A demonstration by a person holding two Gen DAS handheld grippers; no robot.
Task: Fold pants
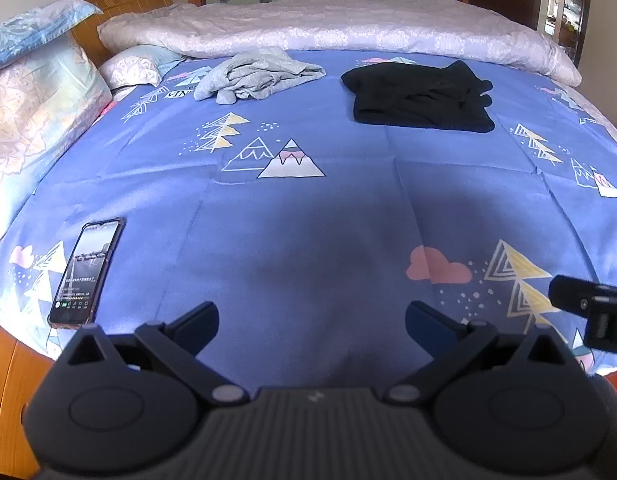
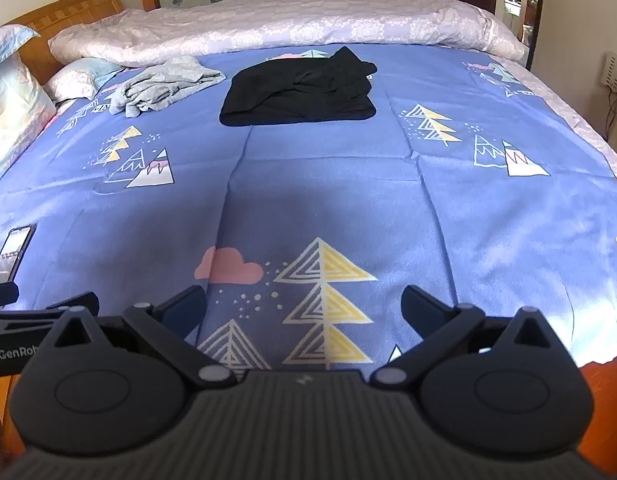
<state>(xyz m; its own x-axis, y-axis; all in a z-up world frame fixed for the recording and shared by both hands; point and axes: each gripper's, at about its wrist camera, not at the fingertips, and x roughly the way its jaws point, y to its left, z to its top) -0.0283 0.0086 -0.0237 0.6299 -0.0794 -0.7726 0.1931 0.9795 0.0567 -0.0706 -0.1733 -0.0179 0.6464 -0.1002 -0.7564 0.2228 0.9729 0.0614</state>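
Observation:
Black pants lie in a loosely folded heap on the far side of the blue patterned bed sheet; they also show in the right wrist view. A crumpled grey garment lies to their left, also in the right wrist view. My left gripper is open and empty, low over the near edge of the bed. My right gripper is open and empty beside it, far from the pants. Part of the right gripper shows at the left wrist view's right edge.
A phone lies screen-up on the sheet at the near left. A rolled pale quilt runs along the far side. Pillows stack at the left by the wooden headboard. The wooden bed frame borders the near edge.

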